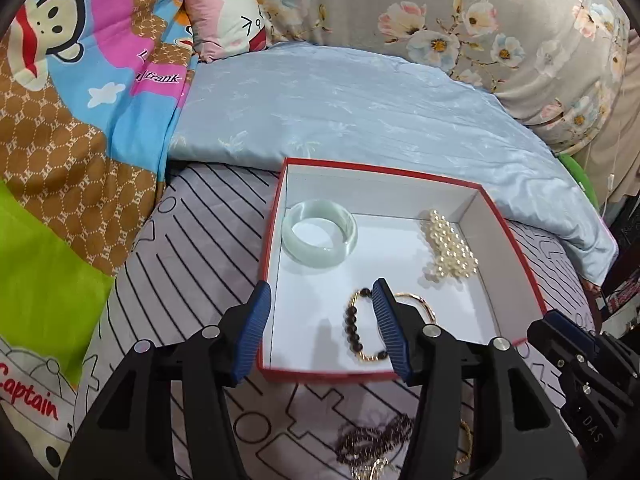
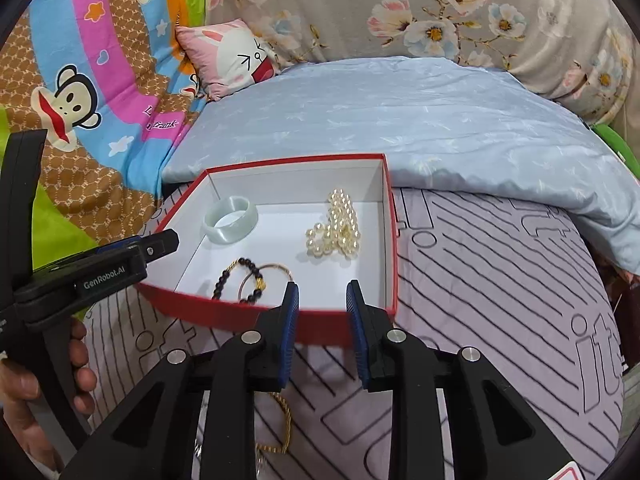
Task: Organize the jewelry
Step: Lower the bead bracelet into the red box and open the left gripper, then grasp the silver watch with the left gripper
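Observation:
A red box [image 1: 516,232] with a white inside lies on the bed; it also shows in the right wrist view [image 2: 394,248]. In it lie a pale green bangle [image 1: 319,233] [image 2: 231,219], a heap of pearls [image 1: 450,246] [image 2: 336,226] and a dark-bead bracelet with a gold ring [image 1: 360,326] [image 2: 250,280]. My left gripper [image 1: 322,294] is open and empty over the box's near left corner. My right gripper [image 2: 322,290] is open and empty at the box's near wall. A gold chain [image 2: 280,424] and a dark bead strand [image 1: 372,440] lie on the sheet beneath the grippers.
The box rests on a lilac sheet with black line print [image 2: 500,280]. A light blue folded quilt [image 1: 340,108] lies behind it. A cartoon monkey blanket [image 1: 60,100] is at the left, a small pink pillow [image 1: 228,16] and a floral cover [image 1: 500,20] at the back.

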Tool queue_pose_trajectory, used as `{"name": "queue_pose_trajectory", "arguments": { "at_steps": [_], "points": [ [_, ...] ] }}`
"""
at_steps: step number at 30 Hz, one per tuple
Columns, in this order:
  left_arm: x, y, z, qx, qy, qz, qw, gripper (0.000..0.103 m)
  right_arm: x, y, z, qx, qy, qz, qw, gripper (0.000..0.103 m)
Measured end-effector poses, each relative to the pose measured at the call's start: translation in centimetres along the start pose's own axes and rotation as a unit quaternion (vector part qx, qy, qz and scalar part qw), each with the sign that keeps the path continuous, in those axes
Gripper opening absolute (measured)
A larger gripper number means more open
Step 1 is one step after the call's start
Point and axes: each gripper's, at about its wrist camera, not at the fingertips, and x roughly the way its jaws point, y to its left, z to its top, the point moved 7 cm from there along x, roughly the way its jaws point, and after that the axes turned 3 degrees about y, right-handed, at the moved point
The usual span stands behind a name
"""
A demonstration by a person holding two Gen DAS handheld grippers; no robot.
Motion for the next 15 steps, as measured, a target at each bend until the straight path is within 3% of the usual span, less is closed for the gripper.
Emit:
{"name": "queue_pose_trajectory", "arguments": {
  "at_steps": [15],
  "points": [
    [-4.5,1.5,-6.7,-0.009,0.012,0.031,0.9994,0.051,-3.3,-0.7,-6.8,0.019,0.027,0.0,0.999,0.025]
  ]
}}
